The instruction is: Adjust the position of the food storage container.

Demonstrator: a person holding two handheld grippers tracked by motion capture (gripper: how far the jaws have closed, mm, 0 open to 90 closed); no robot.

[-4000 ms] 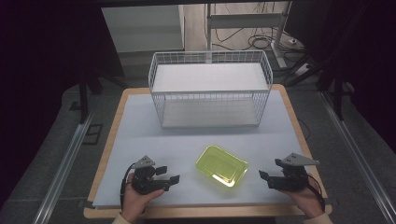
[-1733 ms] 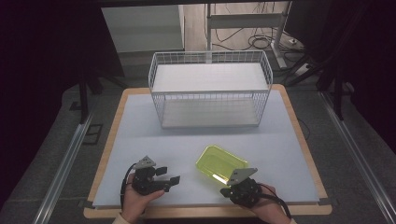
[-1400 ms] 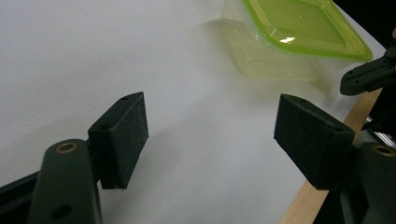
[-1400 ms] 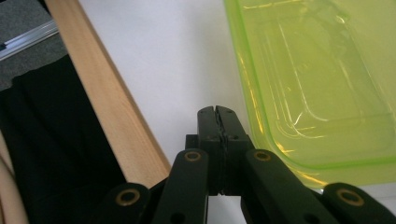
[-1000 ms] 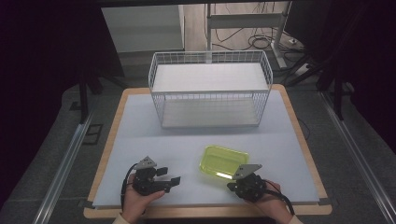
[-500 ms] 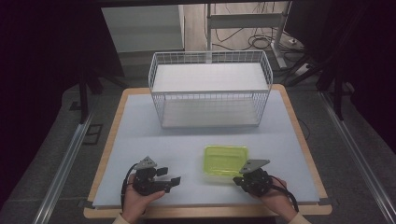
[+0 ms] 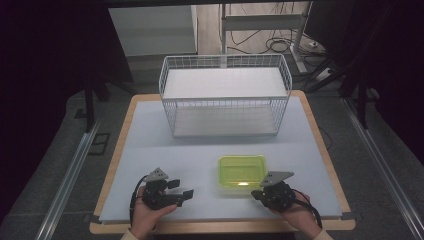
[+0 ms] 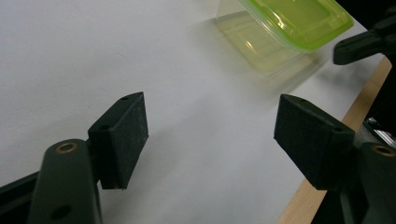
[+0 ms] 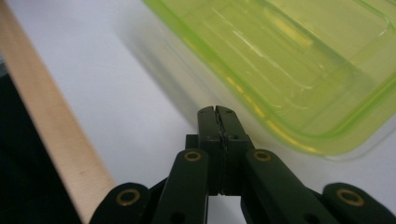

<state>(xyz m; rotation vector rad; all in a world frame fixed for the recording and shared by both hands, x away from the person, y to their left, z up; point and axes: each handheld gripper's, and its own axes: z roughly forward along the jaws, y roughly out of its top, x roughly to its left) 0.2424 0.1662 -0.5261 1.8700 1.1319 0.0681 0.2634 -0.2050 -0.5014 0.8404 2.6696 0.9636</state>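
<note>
A clear plastic container with a lime-green lid (image 7: 241, 171) lies flat on the white table top, near the front and right of centre. My right gripper (image 7: 258, 193) is at its front right corner, jaws shut with nothing between them; in the right gripper view the shut tips (image 9: 217, 112) point at the container's rim (image 9: 289, 74), just short of it. My left gripper (image 7: 186, 190) rests low at the front left, open and empty, its pads (image 8: 122, 133) wide apart over bare table, with the container (image 8: 289, 28) farther off.
A white wire basket (image 7: 225, 95) stands at the back middle of the table. The table's wooden edge (image 7: 220, 227) runs along the front. Dark floor, rails and cables surround the table.
The right gripper pushed the container, turning it from a diagonal lie to square with the table and shifting it right. The right hand moved right along the front edge. The left gripper stayed put.
</note>
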